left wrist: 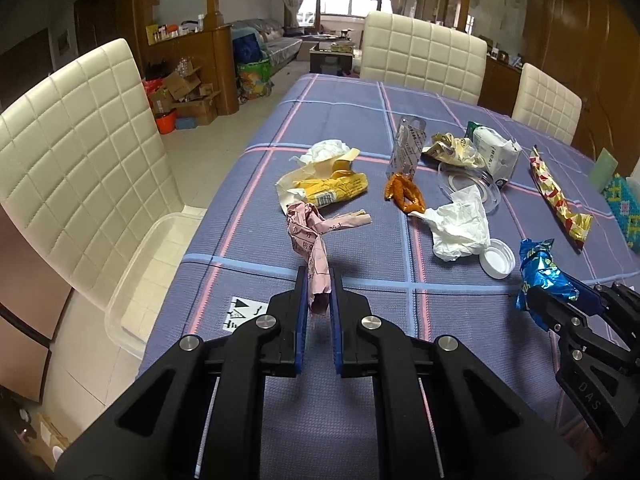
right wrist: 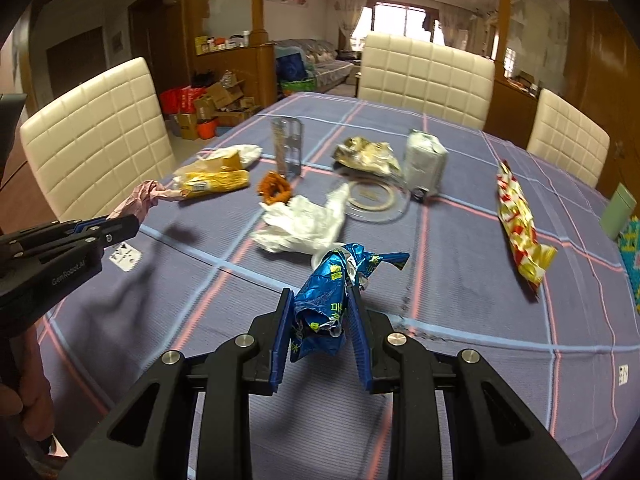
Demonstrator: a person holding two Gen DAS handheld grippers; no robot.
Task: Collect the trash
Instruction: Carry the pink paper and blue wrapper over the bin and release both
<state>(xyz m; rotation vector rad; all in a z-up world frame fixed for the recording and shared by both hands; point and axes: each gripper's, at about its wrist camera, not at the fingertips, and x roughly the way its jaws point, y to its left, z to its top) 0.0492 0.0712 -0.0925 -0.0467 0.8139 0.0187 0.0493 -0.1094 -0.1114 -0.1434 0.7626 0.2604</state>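
Observation:
My left gripper (left wrist: 319, 280) is shut on a twisted pink paper (left wrist: 310, 240), lifted just off the blue checked tablecloth (left wrist: 460, 312). My right gripper (right wrist: 319, 296) is shut on a crumpled blue foil wrapper (right wrist: 326, 300), held above the cloth. In the left wrist view the right gripper (left wrist: 554, 300) shows at the right edge with the blue wrapper (left wrist: 540, 268); in the right wrist view the left gripper (right wrist: 120, 226) shows at the left with the pink paper (right wrist: 140, 200). More trash lies beyond: a yellow wrapper (left wrist: 332, 190), a white tissue (left wrist: 460, 228), a white lid (left wrist: 498, 258).
A red and yellow snack bag (right wrist: 520, 228) lies at the right, a white packet (right wrist: 424, 160) and a gold wrapper (right wrist: 368, 152) farther back. A clear plastic bin (left wrist: 148, 264) sits on the cream chair (left wrist: 76, 148) left of the table. Two more chairs stand at the far side.

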